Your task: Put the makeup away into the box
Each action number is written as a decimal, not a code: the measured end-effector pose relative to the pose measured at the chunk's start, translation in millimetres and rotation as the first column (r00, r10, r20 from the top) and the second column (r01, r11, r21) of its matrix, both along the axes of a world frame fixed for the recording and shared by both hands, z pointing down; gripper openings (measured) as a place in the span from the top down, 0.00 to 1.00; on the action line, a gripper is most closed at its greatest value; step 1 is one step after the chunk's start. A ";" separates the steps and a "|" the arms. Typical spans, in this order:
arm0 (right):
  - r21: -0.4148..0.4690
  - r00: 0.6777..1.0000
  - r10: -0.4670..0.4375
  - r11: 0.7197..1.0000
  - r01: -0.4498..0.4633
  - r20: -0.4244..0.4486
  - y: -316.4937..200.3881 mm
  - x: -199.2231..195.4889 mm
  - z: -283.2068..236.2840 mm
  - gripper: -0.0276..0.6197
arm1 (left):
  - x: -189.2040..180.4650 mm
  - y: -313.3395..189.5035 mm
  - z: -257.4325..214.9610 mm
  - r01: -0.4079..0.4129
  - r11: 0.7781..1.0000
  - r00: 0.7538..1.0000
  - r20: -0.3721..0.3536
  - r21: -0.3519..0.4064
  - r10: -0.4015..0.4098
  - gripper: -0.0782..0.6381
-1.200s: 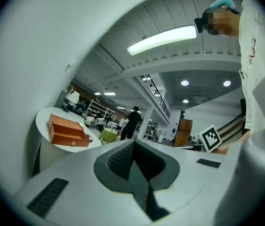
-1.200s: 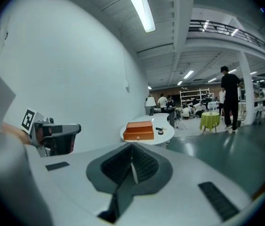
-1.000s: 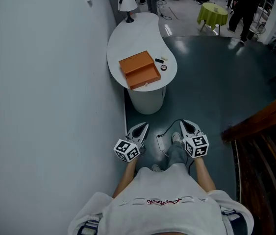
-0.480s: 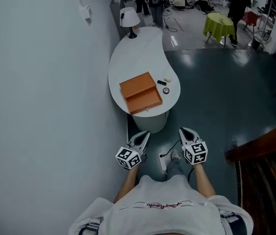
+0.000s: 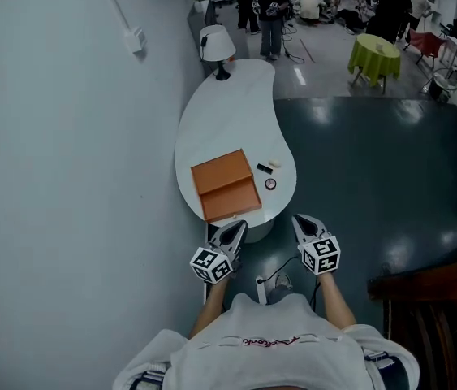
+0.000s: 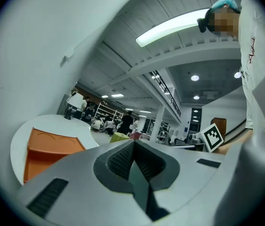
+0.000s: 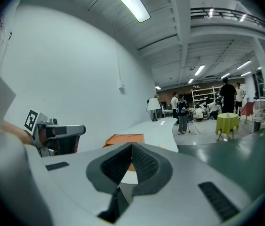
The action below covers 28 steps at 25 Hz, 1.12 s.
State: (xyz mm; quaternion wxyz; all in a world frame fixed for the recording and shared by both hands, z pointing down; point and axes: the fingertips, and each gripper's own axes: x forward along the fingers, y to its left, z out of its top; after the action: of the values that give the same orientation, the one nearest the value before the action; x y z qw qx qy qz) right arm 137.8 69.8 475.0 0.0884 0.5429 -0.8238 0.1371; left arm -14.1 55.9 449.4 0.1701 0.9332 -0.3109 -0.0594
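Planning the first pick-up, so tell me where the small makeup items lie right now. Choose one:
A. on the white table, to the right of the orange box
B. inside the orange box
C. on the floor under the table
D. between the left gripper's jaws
A: the head view shows the makeup items lying on the white table, just right of the orange box and apart from both grippers.

We are reading the box as orange, the table as white, the floor as dark teal, and the wall as pale grey-blue. The left gripper and right gripper are showing grey bodies with black-and-white square markers.
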 end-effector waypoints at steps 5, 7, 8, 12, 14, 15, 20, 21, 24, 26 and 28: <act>0.007 0.999 -0.046 0.999 0.046 -0.001 -38.4 26.3 -0.5 0.93 | 32.6 -36.5 -3.8 0.029 1.000 1.000 0.005 0.013 -0.029 0.88; 0.005 0.998 -0.056 0.998 0.056 0.007 -50.0 36.7 -0.2 0.93 | 43.6 -47.0 -4.6 0.038 0.999 0.999 0.010 0.012 -0.038 0.88; 0.002 0.998 -0.061 0.998 0.061 0.011 -55.1 41.1 1.0 0.93 | 48.1 -51.7 -4.4 0.043 0.999 0.999 0.012 0.011 -0.044 0.88; -0.015 0.996 -0.079 0.997 0.079 0.029 -68.8 55.9 10.4 0.93 | 63.1 -62.9 -0.5 0.063 0.998 0.998 0.025 0.001 -0.063 0.88; -0.022 0.995 -0.090 0.996 0.091 0.033 -73.8 60.5 13.4 0.93 | 68.7 -66.3 2.1 0.070 0.998 0.997 0.031 -0.005 -0.070 0.88; -0.023 0.995 -0.096 0.995 0.097 0.036 -76.0 61.6 14.4 0.93 | 70.4 -67.9 3.6 0.074 0.997 0.997 0.035 -0.008 -0.074 0.88; -0.031 0.993 -0.109 0.993 0.111 0.046 -84.8 64.8 20.0 0.93 | 76.1 -76.0 5.2 0.082 0.997 0.996 0.043 -0.007 -0.081 0.88; -0.032 0.993 -0.112 0.993 0.113 0.047 -86.7 64.8 20.9 0.93 | 76.3 -77.7 5.5 0.083 0.997 0.996 0.044 -0.007 -0.082 0.88; -0.036 0.992 -0.119 0.992 0.120 0.048 -92.1 64.6 21.7 0.93 | 76.0 -83.1 5.6 0.091 0.996 0.995 0.045 -0.008 -0.090 0.88; -0.039 0.991 -0.122 0.992 0.124 0.045 -95.7 64.4 22.7 0.93 | 74.9 -86.1 6.1 0.097 0.995 0.994 0.044 -0.007 -0.097 0.88; -0.038 0.991 -0.124 0.991 0.125 0.046 -100.4 63.1 23.6 0.93 | 72.2 -89.6 7.9 0.102 0.995 0.994 0.045 -0.009 -0.102 0.88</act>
State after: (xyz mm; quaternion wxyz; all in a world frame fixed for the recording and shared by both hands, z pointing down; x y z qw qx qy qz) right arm 200.9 -30.6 498.6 0.0900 0.4854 -0.8548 0.1598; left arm 58.1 -33.6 457.3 0.1651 0.9163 -0.3620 -0.0455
